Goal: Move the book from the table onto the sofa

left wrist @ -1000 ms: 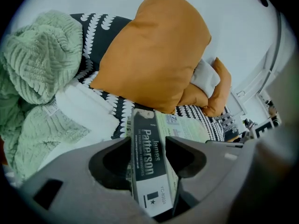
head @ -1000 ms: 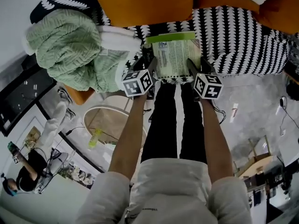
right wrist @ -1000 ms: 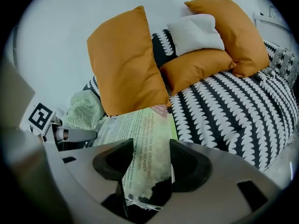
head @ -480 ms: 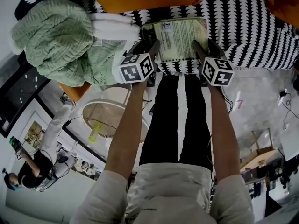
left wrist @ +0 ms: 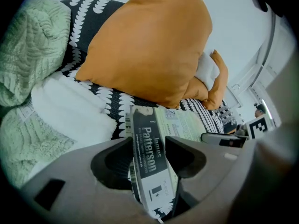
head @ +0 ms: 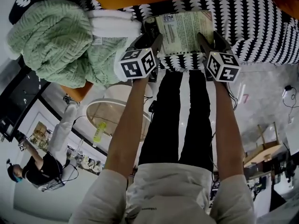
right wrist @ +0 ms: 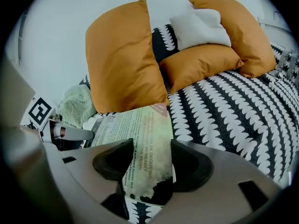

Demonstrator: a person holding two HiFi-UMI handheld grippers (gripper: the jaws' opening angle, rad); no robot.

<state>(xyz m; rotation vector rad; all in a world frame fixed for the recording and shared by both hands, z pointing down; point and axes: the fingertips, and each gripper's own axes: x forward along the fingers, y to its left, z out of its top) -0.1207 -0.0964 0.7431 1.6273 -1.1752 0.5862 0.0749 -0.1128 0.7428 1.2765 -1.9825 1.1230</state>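
Step in hand: placing, late in the task. You hold the book [head: 183, 29] between both grippers, back cover up, over the front edge of the sofa [head: 261, 27] seat, on its black-and-white patterned cover. The left gripper [head: 153, 45] is clamped on the spine side; the left gripper view shows the printed spine pinched between its two jaws. The right gripper [head: 208, 41] is clamped on the opposite long edge, with pale cover and page edges filling the gap between its jaws in the right gripper view. The book lies roughly level, its far end pointing toward the orange cushion [right wrist: 124, 55] at the seat's back edge. I cannot tell whether the underside touches the cover or hangs just above it. The green knitted blanket [head: 51, 36] and white fleece [head: 112, 24] sit at the left end of the seat, just beside the left gripper; the seat to the right is bare pattern. Judgement: the carry is done and only the set-down and release remain. The next move calls for lowering until the book rests flat and fully inside the front edge, then opening both sets of jaws together and drawing back toward you. Risk: a one-sided release could tip the book off the front edge.
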